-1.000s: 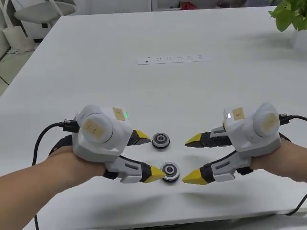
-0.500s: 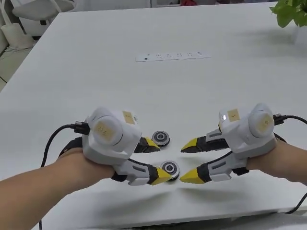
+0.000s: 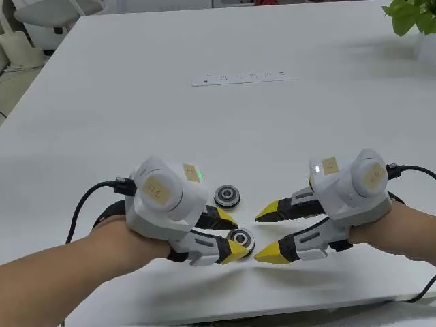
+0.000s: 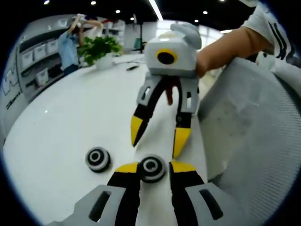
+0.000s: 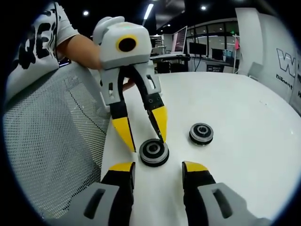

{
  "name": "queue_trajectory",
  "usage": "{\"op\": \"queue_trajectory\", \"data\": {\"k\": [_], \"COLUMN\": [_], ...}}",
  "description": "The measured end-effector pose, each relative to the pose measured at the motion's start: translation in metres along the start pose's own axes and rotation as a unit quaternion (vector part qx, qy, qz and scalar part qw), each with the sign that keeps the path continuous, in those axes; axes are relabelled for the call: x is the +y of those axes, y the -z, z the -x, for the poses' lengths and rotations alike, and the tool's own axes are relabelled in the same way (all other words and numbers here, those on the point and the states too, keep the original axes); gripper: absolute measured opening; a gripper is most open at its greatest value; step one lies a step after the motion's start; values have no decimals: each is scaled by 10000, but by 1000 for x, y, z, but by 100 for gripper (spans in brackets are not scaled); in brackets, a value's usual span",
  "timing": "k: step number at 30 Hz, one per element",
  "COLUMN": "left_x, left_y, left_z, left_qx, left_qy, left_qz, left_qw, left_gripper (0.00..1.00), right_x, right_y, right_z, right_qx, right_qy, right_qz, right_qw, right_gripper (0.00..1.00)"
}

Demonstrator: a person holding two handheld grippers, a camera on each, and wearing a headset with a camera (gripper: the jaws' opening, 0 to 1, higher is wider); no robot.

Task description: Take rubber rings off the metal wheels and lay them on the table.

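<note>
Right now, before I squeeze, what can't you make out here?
Whether the left claw touches the near wheel: its yellow tips crowd the rim in the left gripper view and overlap it in the head view.
The power strip: sockets too small in the head view.
The plant: cut off by the head view's top right corner.
The far wheel: too small in the head view to tell rubber from metal.
</note>
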State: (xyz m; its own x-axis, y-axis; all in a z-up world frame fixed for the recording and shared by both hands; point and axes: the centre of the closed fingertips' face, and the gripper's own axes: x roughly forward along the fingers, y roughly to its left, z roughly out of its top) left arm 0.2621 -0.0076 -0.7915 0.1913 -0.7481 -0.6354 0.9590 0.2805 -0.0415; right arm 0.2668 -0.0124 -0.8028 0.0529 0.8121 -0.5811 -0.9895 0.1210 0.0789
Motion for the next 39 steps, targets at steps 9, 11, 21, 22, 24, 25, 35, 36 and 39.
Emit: {"op": "queue_trajectory", "data": {"k": [9,11,21,22,24,25,35,36,39], "left_x": [4,4,5,5,5,6,6,6,6], "left_y": [3,3,3,3,3,3,3,3,3], "left_z": [-2,-2,-1,-1,-1,-1,-1,-1,-1], "left_qx": [-25,-43,-112,-114,-113,-114,-132,-134,-149], "left_qy": [-125,-159,-220,-226,-238,-242,-262,-264,-276], "left_qz": [-5,-54,-28,-29,-29,-33,-23,-26,-32], "left_qw": [9999,9998,9997,9997,9996,9996,9996,9996,9995], "left_gripper": [16,15,14,14,14,14,14,14,14], "right_x": [2,2,5,5,6,7,6,6,5], "right_y": [1,0,-5,-6,-6,-5,-2,-2,-2], "right_z": [-2,-3,-7,-8,-9,-10,-16,-16,-16], "right_qx": [13,-7,-178,-185,-196,-196,-224,-217,-225], "right_qy": [-40,-46,-82,-92,-103,-117,-91,-95,-61], "right_qz": [-12,-15,-247,-261,-298,-336,-625,-632,-615], "right_qw": [10000,10000,9995,9994,9993,9992,9978,9977,9978], "right_gripper": [37,37,34,34,33,32,28,28,25]}}
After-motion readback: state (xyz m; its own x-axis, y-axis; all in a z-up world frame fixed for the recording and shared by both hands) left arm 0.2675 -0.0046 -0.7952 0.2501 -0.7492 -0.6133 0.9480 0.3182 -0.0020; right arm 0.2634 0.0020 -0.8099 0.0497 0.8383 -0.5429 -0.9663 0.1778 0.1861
